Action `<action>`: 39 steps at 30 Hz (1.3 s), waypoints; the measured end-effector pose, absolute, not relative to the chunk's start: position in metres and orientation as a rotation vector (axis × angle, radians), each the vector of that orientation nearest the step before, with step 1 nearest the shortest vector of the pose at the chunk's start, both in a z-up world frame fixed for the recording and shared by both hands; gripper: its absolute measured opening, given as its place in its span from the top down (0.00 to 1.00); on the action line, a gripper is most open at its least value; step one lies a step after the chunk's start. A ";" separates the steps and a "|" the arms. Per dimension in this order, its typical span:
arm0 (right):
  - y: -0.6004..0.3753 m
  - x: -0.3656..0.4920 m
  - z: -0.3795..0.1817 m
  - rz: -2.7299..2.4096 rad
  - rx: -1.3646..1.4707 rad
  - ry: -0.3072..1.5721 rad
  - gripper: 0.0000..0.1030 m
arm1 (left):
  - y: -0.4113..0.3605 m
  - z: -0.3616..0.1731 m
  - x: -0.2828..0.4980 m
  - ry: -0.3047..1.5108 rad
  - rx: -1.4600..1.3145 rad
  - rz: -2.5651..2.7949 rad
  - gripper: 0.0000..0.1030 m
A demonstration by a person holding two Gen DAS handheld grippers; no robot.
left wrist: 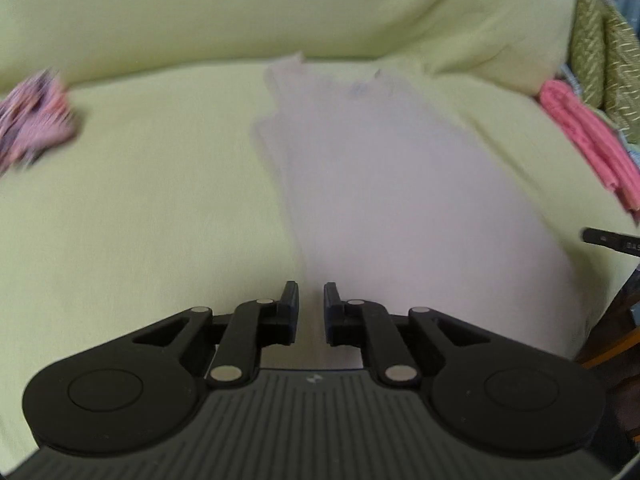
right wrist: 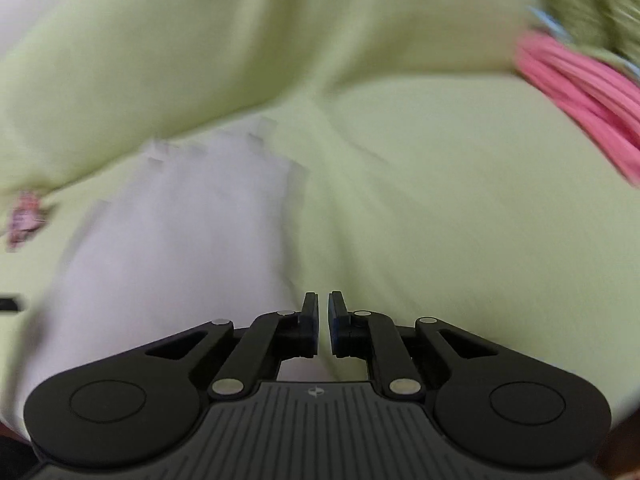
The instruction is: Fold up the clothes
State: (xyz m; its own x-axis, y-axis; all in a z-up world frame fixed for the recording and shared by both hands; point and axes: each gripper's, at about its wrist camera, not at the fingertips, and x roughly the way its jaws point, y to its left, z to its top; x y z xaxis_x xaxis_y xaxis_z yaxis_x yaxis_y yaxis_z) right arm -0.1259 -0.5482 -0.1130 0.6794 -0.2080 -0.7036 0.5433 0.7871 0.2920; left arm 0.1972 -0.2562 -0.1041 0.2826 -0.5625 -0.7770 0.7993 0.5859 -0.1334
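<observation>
Left wrist view: a pale lilac, soft cloth garment is seen spread flat, its long axis running from the lower centre of the frame up to the upper centre, where its narrower end lies near the back cushion. The left hand-held gripper sits at the garment's near left edge, jaws nearly clenched with a narrow gap; whether cloth is pinched between them cannot be told. In the right wrist view the same garment lies to the lower left, and the right hand-held gripper, also nearly clenched and apparently empty, stands at its near right edge. Each gripper is thus judged to be placed at one near corner, neither clearly nearer. The garment rests on a light green sofa seat. A crumpled pink patterned cloth lies at the far left, and a folded coral-pink cloth at the right, well apart from the garment. Both views are blurred.
</observation>
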 end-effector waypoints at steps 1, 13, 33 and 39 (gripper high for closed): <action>-0.548 -0.121 -0.111 -0.390 0.515 0.712 0.85 | -0.269 -0.103 0.210 0.882 0.310 -0.957 0.89; -0.668 0.028 -0.141 -0.253 0.652 0.662 0.70 | -0.381 -0.137 0.432 0.935 -0.005 -0.983 0.63; -0.749 0.186 -0.199 -0.093 0.775 0.652 0.99 | -0.451 -0.160 0.462 0.782 0.046 -1.237 1.00; -0.747 0.179 -0.203 -0.172 0.757 0.588 0.99 | -0.452 -0.139 0.449 0.669 0.116 -1.091 0.97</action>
State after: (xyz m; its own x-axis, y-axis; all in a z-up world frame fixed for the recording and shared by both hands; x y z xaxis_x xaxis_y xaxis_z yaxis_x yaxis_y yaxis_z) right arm 0.1792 -0.7472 -0.2032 0.8264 0.0595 -0.5599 0.3516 0.7221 0.5958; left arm 0.4490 -0.4524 -0.1387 0.2880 -0.7810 -0.5541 0.8483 0.4766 -0.2308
